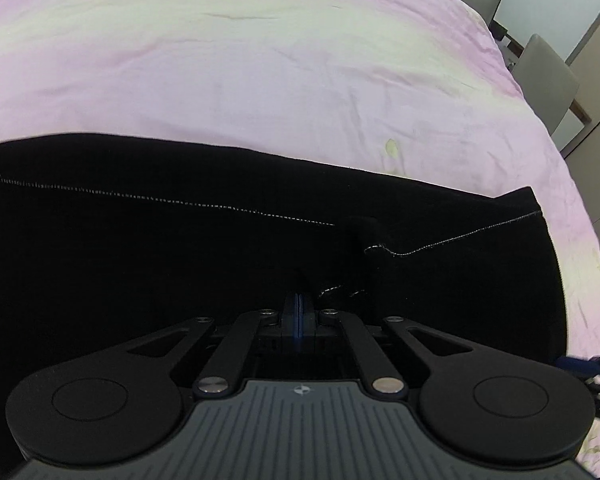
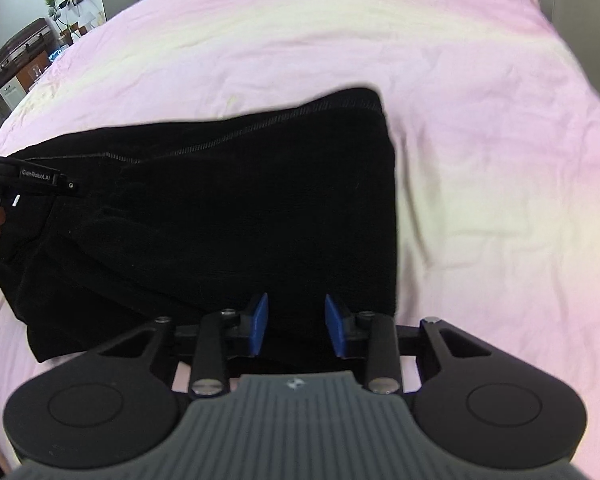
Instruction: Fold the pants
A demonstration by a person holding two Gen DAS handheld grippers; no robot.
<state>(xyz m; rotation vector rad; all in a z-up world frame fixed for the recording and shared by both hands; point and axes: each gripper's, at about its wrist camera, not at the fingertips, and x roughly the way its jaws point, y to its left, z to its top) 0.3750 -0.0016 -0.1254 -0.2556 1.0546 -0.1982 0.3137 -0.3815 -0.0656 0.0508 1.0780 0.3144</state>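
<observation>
Black pants (image 1: 180, 248) with pale stitching lie flat across a pink bed sheet (image 1: 260, 60). In the right wrist view the pants (image 2: 220, 208) spread from the left edge to a straight hem at the right. My left gripper (image 1: 298, 300) is shut, its blue pads pressed together on the black fabric near a seam. My right gripper (image 2: 296, 316) is open, its blue pads apart over the near edge of the pants, holding nothing. The left gripper's body (image 2: 28, 178) and the hand holding it show at the far left of the right wrist view.
The pink sheet (image 2: 480, 160) covers the bed beyond and to the right of the pants. Grey chairs (image 1: 548, 80) stand past the bed's right edge. A cabinet with a plant (image 2: 40, 40) stands at the far left corner.
</observation>
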